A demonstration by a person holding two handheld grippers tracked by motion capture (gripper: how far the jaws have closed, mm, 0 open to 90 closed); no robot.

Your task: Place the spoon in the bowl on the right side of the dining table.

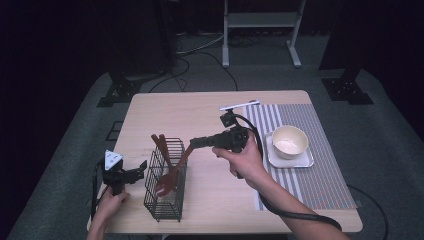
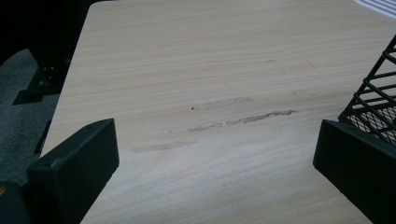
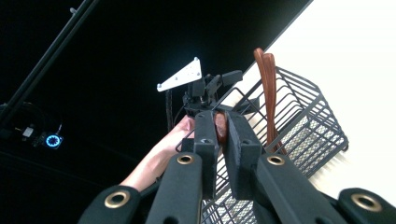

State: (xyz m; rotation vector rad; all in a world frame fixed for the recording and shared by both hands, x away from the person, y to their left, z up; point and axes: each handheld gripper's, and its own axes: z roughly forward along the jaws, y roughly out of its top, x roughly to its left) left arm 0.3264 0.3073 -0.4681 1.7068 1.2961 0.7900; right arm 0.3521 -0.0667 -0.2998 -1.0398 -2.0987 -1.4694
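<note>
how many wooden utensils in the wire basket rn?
3 that I can make out. Two handles lean side by side at the wire basket's far left corner; a spoon lies slanted inside, its handle clamped by the right gripper. The mesh may hide more.

a wire basket holding spoons stands lower left of centre; a bowl on a tray sits right, on a striped mat.

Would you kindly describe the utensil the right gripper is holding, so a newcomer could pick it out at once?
On the light wooden table, find the black wire basket near its front left. Three reddish-brown wooden utensils stand in it; the wanted one is the spoon leaning right, its handle clamped by the right gripper, unlike the two free handles leaning back.
</note>
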